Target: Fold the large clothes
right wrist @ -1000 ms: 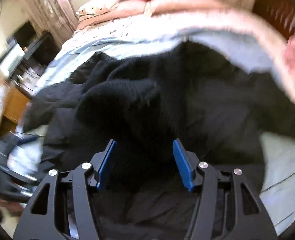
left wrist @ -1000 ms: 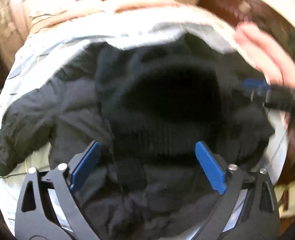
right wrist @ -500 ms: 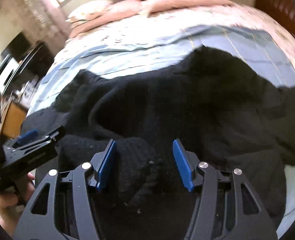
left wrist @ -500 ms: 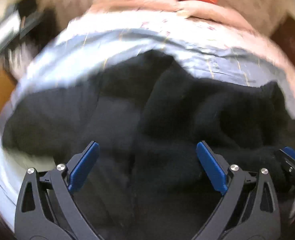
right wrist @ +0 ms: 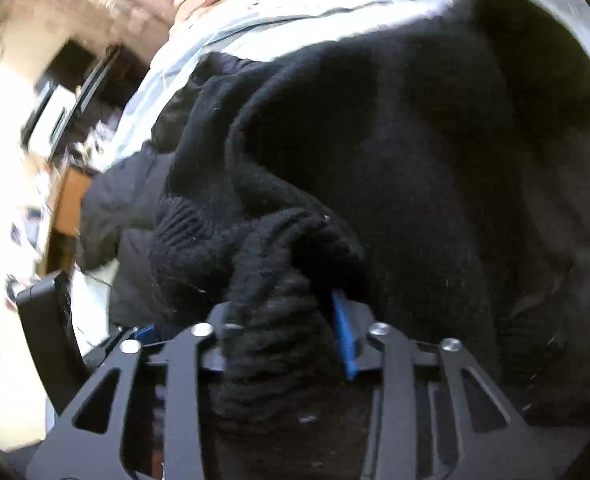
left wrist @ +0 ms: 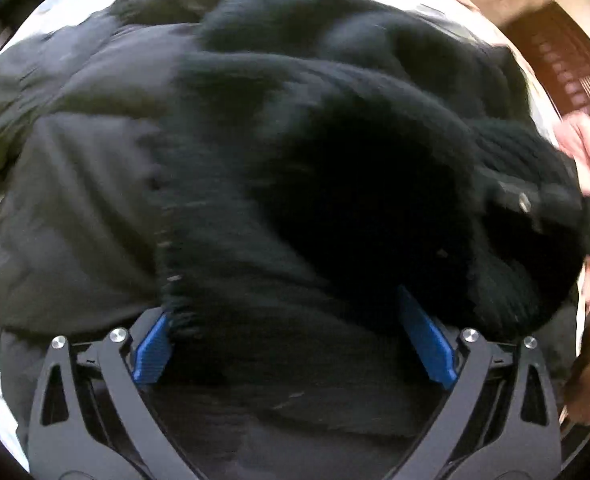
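Pale bedsheet (right wrist: 231,36) mostly hidden under blurred black sweater (left wrist: 335,184).

black sweater (right wrist: 279,248) bunched between the right claw (right wrist: 291,332) pads: chunky ribbed knit, fuzzy, matt, lint specks. dark jacket (left wrist: 75,200) left of the left claw (left wrist: 295,344): smooth woven cloth, faint sheen. claw arms matt black plastic, shiny metal screws, blue textured pads (left wrist: 427,340). pale blue bedsheet (right wrist: 255,40) beyond: smooth cloth.

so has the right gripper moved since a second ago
Yes. The right gripper has dropped toward the black knit sweater; the blue bedsheet has slid up the view. Its jaws have just been closing, bunching knit between them.
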A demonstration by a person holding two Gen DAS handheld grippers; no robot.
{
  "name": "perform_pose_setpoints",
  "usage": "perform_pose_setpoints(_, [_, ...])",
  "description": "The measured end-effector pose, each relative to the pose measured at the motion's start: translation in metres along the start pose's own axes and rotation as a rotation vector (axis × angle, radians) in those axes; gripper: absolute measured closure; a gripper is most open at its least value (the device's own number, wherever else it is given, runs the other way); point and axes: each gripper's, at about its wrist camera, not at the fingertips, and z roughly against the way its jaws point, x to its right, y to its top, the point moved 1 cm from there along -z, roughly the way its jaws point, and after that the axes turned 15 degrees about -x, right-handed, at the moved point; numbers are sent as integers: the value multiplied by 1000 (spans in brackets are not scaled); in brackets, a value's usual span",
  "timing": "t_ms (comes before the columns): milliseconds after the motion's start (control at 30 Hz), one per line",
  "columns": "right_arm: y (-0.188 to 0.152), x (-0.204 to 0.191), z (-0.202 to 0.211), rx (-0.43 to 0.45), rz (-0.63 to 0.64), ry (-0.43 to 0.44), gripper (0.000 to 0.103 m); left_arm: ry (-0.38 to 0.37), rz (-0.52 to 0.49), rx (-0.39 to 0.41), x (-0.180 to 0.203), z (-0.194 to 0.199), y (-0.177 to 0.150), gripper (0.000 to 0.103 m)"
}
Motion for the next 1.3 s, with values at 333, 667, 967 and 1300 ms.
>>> perform_pose_setpoints(333, [5, -30, 47, -30, 112, 1, 85, -79, 21, 21, 18, 2, 4, 2])
perform_pose_setpoints(667, [-4, -18, -33, -207, 78, -161, 62, -57, 69, 4, -23, 59, 1, 2])
perform_pose_setpoints(967, [3, 31, 50, 115, -155, -239, 19, -121, -14, 266, 28, 97, 78, 2])
perform_pose_setpoints(1300, [8, 65, -43, 102, -166, -435, 16, 22, -54, 273, 30, -30, 92, 2])
